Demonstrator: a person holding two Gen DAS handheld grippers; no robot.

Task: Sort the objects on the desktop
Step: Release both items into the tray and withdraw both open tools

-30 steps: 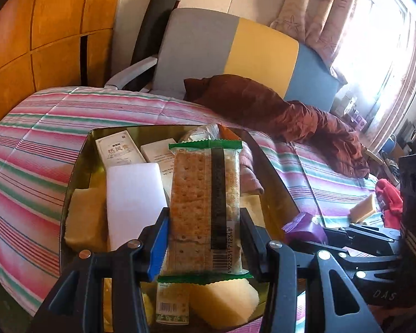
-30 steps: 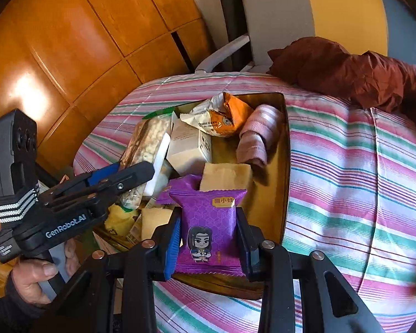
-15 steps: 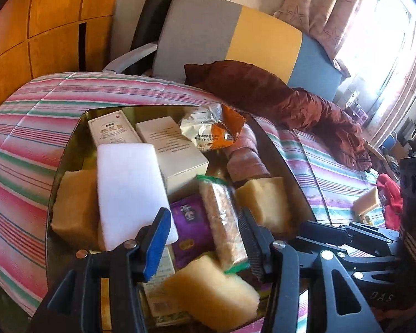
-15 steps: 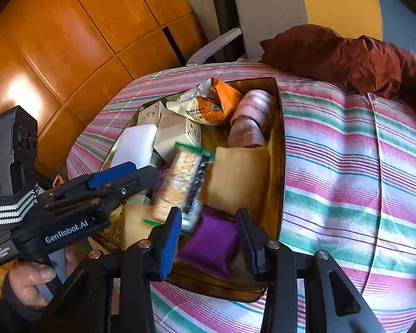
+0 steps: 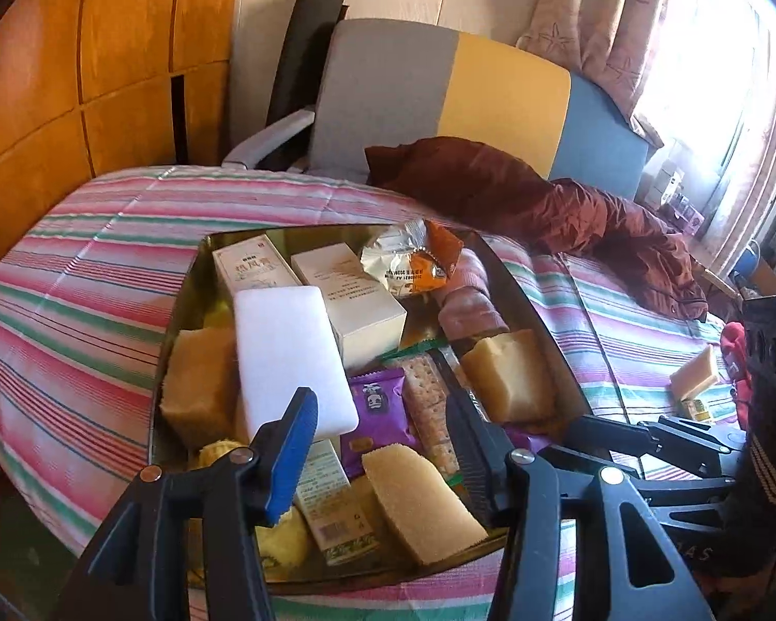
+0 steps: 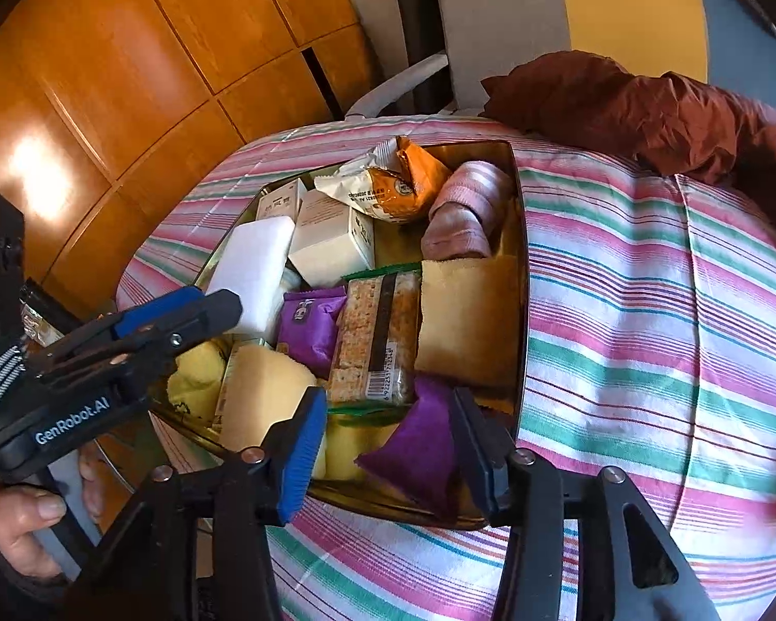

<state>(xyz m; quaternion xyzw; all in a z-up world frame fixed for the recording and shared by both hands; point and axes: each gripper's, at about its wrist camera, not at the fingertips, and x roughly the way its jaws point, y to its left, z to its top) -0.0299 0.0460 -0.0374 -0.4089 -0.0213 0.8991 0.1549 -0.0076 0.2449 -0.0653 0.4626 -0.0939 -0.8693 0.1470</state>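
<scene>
Striped cloth [image 5: 103,269], loose sponge [image 5: 694,379] left-view only

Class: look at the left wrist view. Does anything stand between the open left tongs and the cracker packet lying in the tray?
Nothing visible does. The left tongs are open and hold nothing, above the tray. The cracker packet lies just beyond them, uncovered, beside the purple packet.
</scene>
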